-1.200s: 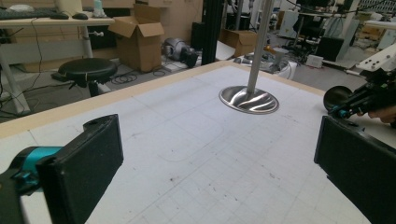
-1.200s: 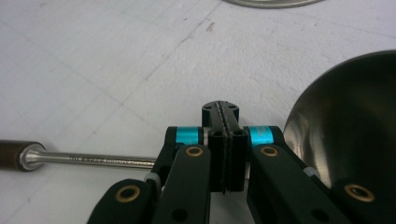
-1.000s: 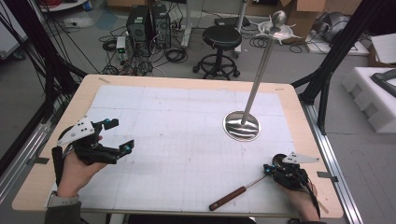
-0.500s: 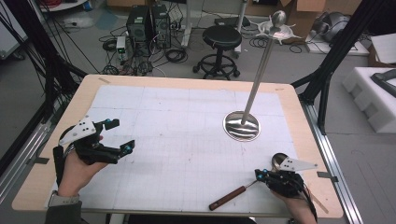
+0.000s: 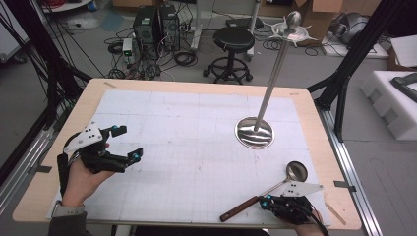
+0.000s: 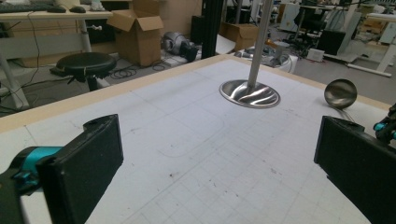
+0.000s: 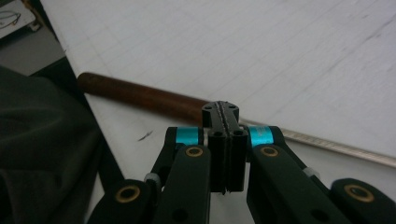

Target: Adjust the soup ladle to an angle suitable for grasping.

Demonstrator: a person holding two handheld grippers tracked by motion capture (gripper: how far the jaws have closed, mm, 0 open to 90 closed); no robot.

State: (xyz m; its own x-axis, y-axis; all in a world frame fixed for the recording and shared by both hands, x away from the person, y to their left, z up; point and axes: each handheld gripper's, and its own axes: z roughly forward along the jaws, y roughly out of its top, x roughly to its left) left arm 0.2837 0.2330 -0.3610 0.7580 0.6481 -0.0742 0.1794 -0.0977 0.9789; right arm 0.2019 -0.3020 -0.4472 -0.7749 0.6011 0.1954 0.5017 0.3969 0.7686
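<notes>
Two grippers work over a white gridded mat (image 5: 196,147) on a wooden table (image 5: 314,128). At the near right edge the right gripper (image 5: 268,202) has its jaws pressed flat together with nothing between them; in the right gripper view the two pads meet in a thin seam, and their tips (image 7: 220,111) stand just in front of the ladle (image 5: 265,194), at the point where its brown wooden handle (image 7: 140,97) joins the thin metal shaft (image 7: 327,142). Whether the tips touch the ladle I cannot tell.

The ladle lies on the mat near the table's near right corner, slanting from the handle end (image 5: 238,209) close to the front edge up to its round steel bowl (image 5: 297,171), which sits farther back and to the right. In the left gripper view the bowl (image 6: 340,92) shows beyond the right jaw.

On the near left the left gripper (image 5: 123,145) is held by a hand (image 5: 81,179), its jaws spread wide and empty, well apart from the ladle.

Behind the ladle stands a metal stand (image 5: 254,132): a round shiny base on the mat with a slim pole rising to a knobbed top (image 5: 293,22) with short hooks. Its base (image 6: 250,93) lies near the bowl but apart from it
</notes>
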